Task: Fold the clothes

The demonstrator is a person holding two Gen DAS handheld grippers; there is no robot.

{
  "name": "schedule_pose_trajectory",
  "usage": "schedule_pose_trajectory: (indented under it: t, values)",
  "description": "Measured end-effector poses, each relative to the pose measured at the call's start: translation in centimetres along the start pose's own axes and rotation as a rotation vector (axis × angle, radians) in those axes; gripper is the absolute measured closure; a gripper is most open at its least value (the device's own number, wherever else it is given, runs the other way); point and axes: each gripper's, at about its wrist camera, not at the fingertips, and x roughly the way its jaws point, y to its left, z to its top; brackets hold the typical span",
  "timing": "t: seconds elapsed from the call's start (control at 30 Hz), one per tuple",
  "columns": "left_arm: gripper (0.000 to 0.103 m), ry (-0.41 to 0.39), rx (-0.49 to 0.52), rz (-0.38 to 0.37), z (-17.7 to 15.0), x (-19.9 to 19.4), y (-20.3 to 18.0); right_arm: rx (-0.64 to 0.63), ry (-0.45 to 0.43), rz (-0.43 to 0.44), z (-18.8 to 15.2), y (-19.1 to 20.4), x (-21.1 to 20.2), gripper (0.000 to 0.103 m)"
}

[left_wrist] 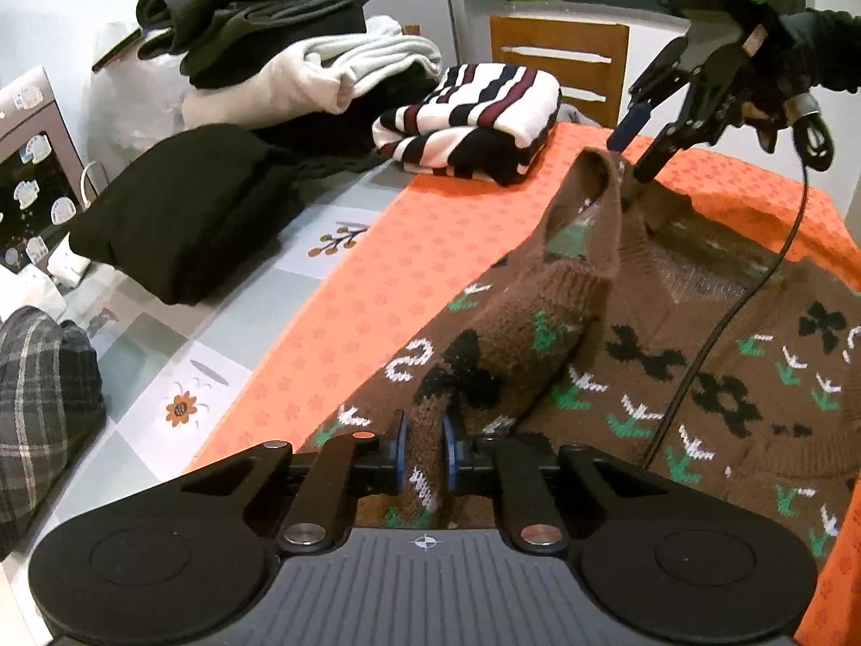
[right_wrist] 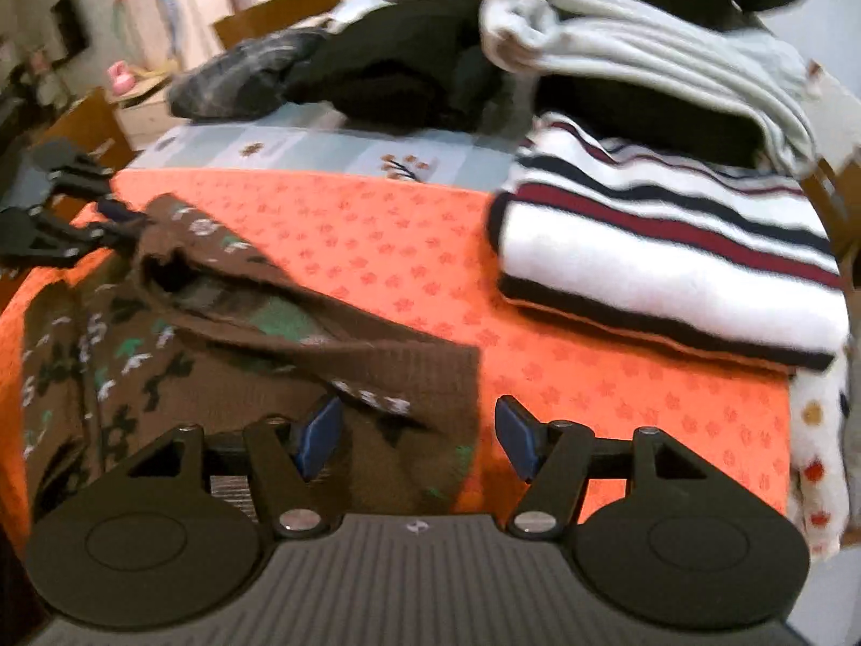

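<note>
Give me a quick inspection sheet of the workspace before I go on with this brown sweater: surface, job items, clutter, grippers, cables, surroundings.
Surface: orange mat over a tiled tablecloth.
Job's things: brown sweater spread on the mat, one sleeve lifted; striped sweater folded at the mat's far edge.
Clutter: black garment, pile of white and dark clothes, plaid garment, all on the tablecloth.
Grippers: left gripper has its jaws shut on the sweater sleeve; right gripper has open jaws above the sweater's edge, gripping nothing.
Cables: black cable trails from the right gripper across the sweater.
Surroundings: wooden chair behind the table.
</note>
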Motion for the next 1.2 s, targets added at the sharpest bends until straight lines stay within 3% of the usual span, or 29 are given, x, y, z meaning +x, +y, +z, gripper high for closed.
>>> schedule_pose_trajectory:
  t: [0.13, 0.23, 0.33, 0.43, 0.63, 0.77, 0.87, 1.03, 1.2]
  values:
    - [0.091, -0.034, 0.034, 0.039, 0.3, -0.5, -0.3, 0.045, -0.007, -0.057, 0.3, -0.2, 1.6, 0.035]
    - [0.091, -0.055, 0.069, 0.064, 0.7, -0.7, -0.1, 0.084, -0.011, -0.108, 0.4, -0.4, 2.8, 0.045]
    - [0.091, -0.029, 0.134, 0.021, 0.4, -0.3, -0.6, 0.114, 0.000, -0.189, -0.2, -0.6, 3.5, 0.046]
    - [0.091, 0.025, 0.164, -0.021, -0.6, 0.7, -1.4, 0.128, -0.003, -0.200, -0.8, -0.4, 3.5, 0.046]
    - [0.090, 0.023, 0.077, -0.012, -1.1, 1.1, -1.2, 0.037, -0.056, -0.248, 0.1, 3.0, 0.7, 0.046]
    - [0.090, 0.018, 0.109, 0.007, -1.1, 1.2, -1.8, -0.025, -0.116, -0.153, 1.4, 6.0, -0.2, 0.052]
    - [0.090, 0.017, 0.128, 0.013, -1.2, 1.2, -1.8, -0.125, -0.103, -0.117, 1.9, 7.8, 1.0, 0.057]
    - [0.090, -0.002, 0.108, 0.035, -1.0, 1.0, -1.4, -0.291, -0.044, -0.154, 1.2, 8.5, 2.9, 0.064]
    - [0.090, -0.023, 0.058, 0.058, -0.2, 1.3, -0.5, -0.248, -0.055, -0.241, 1.3, 6.4, 3.5, 0.064]
